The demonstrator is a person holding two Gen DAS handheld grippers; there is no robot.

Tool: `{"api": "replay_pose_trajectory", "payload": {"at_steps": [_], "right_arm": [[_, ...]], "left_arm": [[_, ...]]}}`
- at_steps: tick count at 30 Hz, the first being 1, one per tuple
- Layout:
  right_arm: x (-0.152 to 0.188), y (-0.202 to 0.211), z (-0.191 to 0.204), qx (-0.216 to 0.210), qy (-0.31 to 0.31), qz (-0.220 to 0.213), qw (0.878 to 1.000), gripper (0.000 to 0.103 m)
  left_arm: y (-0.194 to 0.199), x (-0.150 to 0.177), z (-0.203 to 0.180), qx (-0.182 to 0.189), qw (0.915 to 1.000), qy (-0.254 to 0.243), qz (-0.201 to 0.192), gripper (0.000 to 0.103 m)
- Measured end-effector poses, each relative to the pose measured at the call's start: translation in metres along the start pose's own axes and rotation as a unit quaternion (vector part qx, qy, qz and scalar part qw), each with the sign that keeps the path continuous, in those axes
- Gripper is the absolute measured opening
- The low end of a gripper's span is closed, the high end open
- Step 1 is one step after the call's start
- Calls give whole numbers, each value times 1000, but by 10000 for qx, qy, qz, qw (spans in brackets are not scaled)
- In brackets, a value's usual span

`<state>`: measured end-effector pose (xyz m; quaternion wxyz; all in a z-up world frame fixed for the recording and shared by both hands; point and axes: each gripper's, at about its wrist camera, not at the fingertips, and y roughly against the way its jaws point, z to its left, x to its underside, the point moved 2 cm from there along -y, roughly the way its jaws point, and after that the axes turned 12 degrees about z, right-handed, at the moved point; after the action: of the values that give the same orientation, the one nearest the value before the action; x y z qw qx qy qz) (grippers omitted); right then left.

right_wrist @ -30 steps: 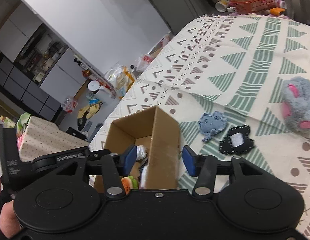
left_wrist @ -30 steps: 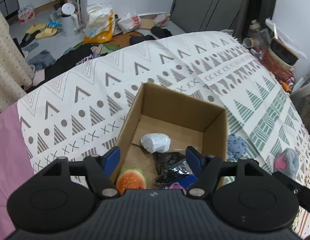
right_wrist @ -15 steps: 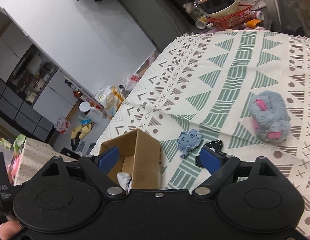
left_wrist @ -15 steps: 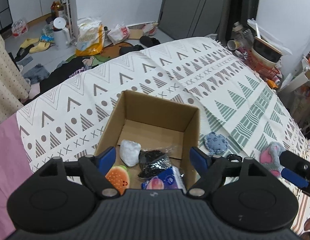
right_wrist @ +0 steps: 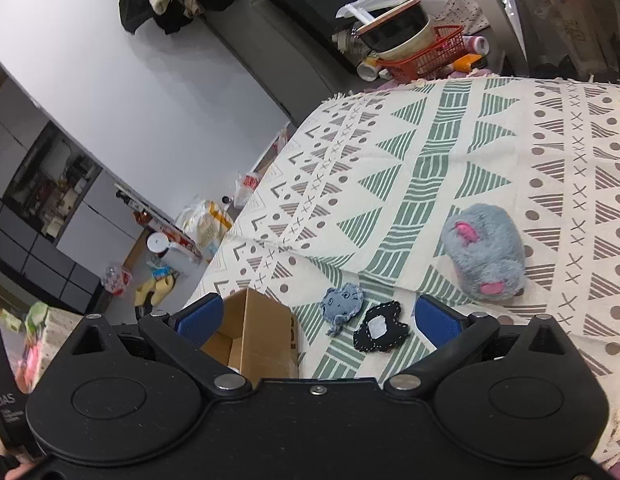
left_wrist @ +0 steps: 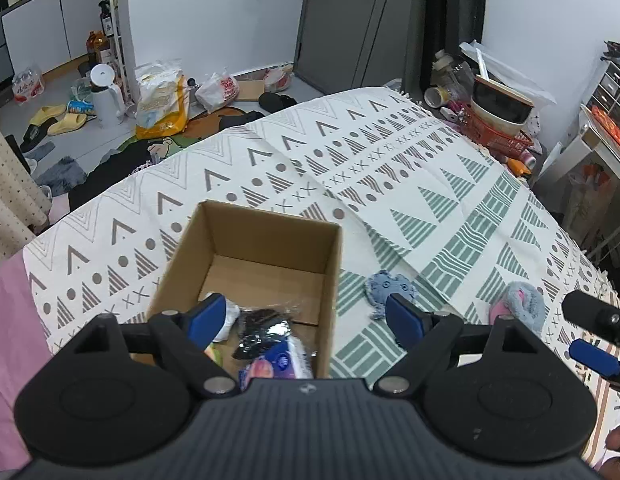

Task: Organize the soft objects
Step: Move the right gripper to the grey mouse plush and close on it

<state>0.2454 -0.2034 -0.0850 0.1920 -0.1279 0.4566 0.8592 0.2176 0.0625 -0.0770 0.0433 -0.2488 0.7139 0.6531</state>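
An open cardboard box [left_wrist: 265, 240] stands on the patterned bedspread and holds a white bundle [left_wrist: 229, 316], a black shiny packet [left_wrist: 261, 330] and a blue tissue pack [left_wrist: 279, 362]. My left gripper [left_wrist: 307, 320] is open and empty above the box's near right corner. A blue felt patch [left_wrist: 384, 286] [right_wrist: 342, 304], a black felt patch [right_wrist: 380, 328] and a grey-pink plush [right_wrist: 484, 250] [left_wrist: 518, 302] lie right of the box [right_wrist: 255, 340]. My right gripper [right_wrist: 318, 318] is open and empty above the patches; it also shows in the left wrist view [left_wrist: 594, 340].
The bedspread [left_wrist: 390, 168] ends at a far edge, with a cluttered floor [left_wrist: 109, 112] beyond it. A red basket with a bowl [left_wrist: 498, 120] stands past the right corner. A pink sheet [left_wrist: 9, 340] lies at the left.
Both grippers have pulled back and up from the box and opened wider. The right gripper has swung right, so the patches and plush now sit between and beyond its fingers.
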Motion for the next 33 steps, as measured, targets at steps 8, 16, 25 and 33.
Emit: {"api": "replay_pose_trajectory", "payload": {"at_steps": [8,16,25,33], "right_arm": [[-13,21,-23,44,-154,-202,9997,103],[-24,38,-74,124,-666,-476,9966,103],[-28,25,-117,-7,-1258,-430,9911,98],[-32,-4,-143,-415,-1701,-158,9844,73]], "left_arm": [[-4,2,-30,-14,9999,-127,-38,86],[-17,4,-67,157,9997,-204,-6,86],[-48,6,-120,318,9983,-450,203,86],[-79,2,-158,408,9970,-607,263,83]]}}
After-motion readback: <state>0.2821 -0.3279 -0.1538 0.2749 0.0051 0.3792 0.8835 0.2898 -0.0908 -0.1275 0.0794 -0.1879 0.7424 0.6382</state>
